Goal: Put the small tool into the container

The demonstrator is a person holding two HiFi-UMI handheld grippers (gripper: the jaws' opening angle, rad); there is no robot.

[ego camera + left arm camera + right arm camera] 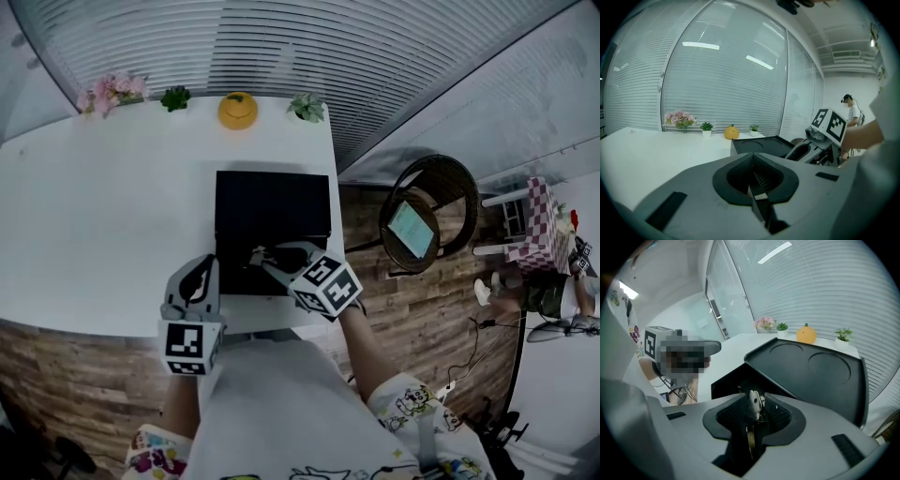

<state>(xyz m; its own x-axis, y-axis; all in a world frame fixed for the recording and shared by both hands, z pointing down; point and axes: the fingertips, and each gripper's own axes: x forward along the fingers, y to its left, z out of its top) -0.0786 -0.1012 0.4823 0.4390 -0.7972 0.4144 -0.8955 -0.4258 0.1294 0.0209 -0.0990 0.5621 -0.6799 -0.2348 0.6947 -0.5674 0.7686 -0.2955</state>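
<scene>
**Head view.** A white tabletop (94, 216) was seen from above, with a black container (272, 211) standing near its right edge. Along the far edge were ranged pink flowers (112, 91), a small green plant (174, 97), an orange ornament (237, 111) and a second potted plant (307, 107). The left tongs (197, 269) were held over the near edge of the tabletop, just left of the container. The right tongs (259, 255) were held over the container's near side, reaching in from the right. A wicker chair (428, 220) stood on the wooden floor (403, 319) to the right of the tabletop.

**Left gripper view.** The left tongs (754, 180) were found clenched, jaw against jaw, with nothing seen between them. The container (764, 145) lay ahead and to the right. Just beyond it the right tongs were visible with their marker cube (829, 124).

**Right gripper view.** The right tongs (753, 411) were found clamped on the small tool (753, 401), a slim metallic piece gripped upright between the ribbed pads, its pale tip standing above them. The tool was held at the near edge of the container (811, 371), whose flat black top showed two round recesses. Whether the tool touched the container could not be determined.
</scene>
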